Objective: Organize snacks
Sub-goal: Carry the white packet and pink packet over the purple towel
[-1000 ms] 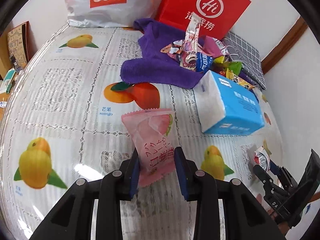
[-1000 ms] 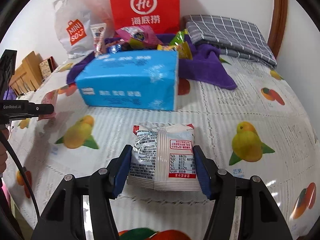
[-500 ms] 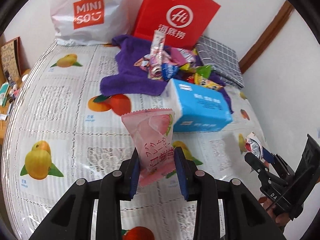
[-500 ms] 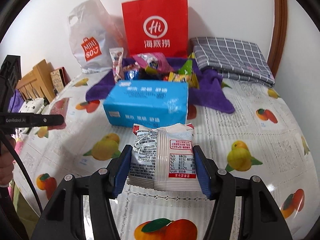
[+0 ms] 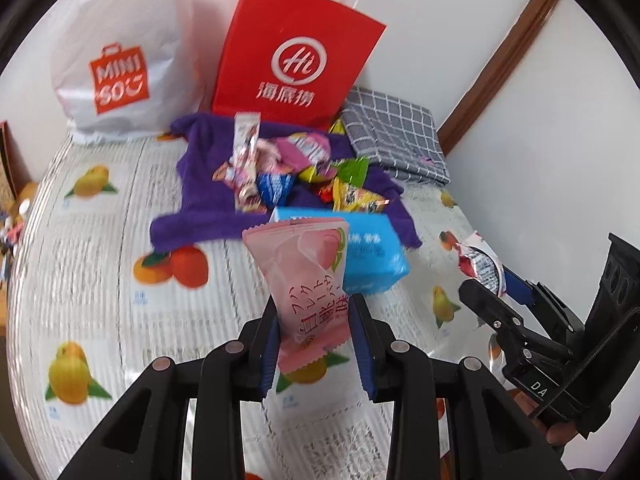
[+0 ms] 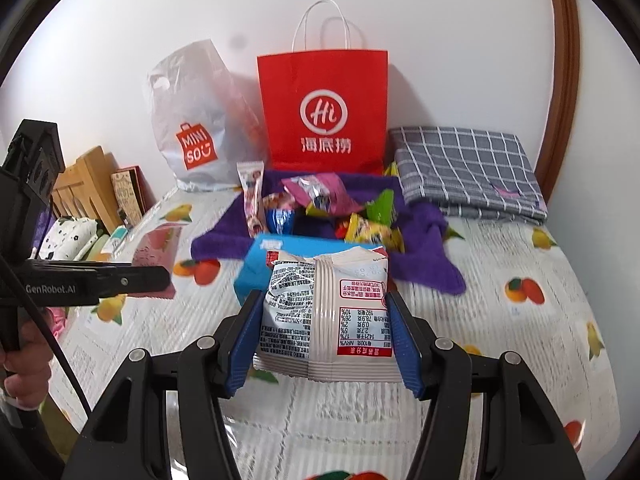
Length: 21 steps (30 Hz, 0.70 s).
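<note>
Pink film fills your left tongs (image 5: 316,336), clamped on the peach-printed snack packet (image 5: 308,280) and holding it upright, clear of the fruit-print bed (image 5: 100,280). Your right tongs (image 6: 322,340) grip the white snack packet (image 6: 328,308), back panel showing a red nutrition table. Both look lifted for carrying, probably toward the bags. Beyond lie the blue tissue pack (image 5: 372,256) and snack pile (image 5: 300,168) on a purple cloth (image 5: 200,208), then a "MINISO" bag (image 6: 192,136) and red "Hi" bag (image 6: 324,112).
</note>
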### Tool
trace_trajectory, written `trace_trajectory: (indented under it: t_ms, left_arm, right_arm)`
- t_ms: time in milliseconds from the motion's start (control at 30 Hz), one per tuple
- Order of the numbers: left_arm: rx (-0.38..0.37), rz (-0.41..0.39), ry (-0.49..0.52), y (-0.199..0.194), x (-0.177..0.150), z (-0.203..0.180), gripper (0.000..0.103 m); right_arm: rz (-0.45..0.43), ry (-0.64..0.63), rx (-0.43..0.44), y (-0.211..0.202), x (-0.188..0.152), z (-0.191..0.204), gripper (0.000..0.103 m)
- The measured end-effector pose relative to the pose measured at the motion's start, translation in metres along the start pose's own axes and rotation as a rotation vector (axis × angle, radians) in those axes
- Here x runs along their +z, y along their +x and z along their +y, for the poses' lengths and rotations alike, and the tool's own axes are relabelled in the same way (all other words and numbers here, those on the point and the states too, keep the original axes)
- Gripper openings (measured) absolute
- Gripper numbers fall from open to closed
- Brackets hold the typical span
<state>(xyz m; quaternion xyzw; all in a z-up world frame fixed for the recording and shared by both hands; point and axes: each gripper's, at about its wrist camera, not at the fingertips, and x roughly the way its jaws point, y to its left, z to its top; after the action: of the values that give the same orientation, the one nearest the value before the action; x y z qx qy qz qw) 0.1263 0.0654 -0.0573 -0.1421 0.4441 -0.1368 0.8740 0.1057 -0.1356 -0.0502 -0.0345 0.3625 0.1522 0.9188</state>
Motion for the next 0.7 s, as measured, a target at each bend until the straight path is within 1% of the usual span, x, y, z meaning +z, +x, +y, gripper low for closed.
trace_trajectory:
  t_ms: [233, 400, 700]
  left_arm:
    - [0.004, -0.013, 0.044, 0.007, 0.041, -0.009, 0.031]
    - [-0.009, -0.011, 0.069, 0.018, 0.07, -0.015, 0.031]
    - [-0.025, -0.036, 0.088, 0.036, 0.111, -0.02, 0.031]
  right_arm:
    - [-0.006, 0.014, -0.002, 0.019, 0.036, -0.008, 0.06]
    - [-0.015, 0.026, -0.016, 0.035, 0.059, -0.017, 0.06]
    - [-0.01, 0.034, 0.01, 0.067, 0.095, -0.032, 0.06]
